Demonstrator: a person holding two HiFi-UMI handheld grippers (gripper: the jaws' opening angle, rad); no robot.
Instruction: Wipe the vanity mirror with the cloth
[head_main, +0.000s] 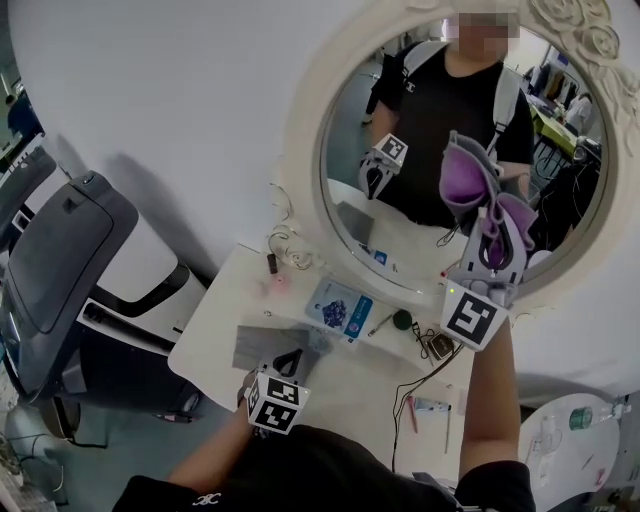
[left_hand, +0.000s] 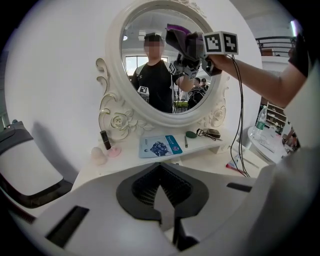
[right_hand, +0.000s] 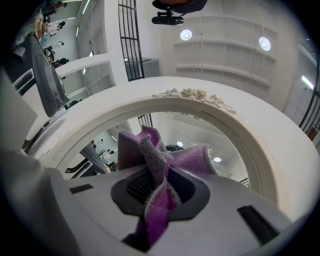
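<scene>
right gripper (right_hand: 156, 192) pinches purple cloth (right_hand: 149, 150) at mirror (right_hand: 212, 131).

The cloth (right_hand: 155, 160) sits before the vanity mirror (head_main: 420, 130), above the table (head_main: 350, 380).

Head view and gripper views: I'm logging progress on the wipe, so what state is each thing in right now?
vanity mirror: upright at the back of the table.
cloth: bunched, pinched in the right gripper; touch with the glass unclear.
right gripper: shut on the cloth, raised in front of the vanity mirror.
left gripper: shut, empty, low over the table.
blue packet: lying flat below the vanity mirror.
</scene>
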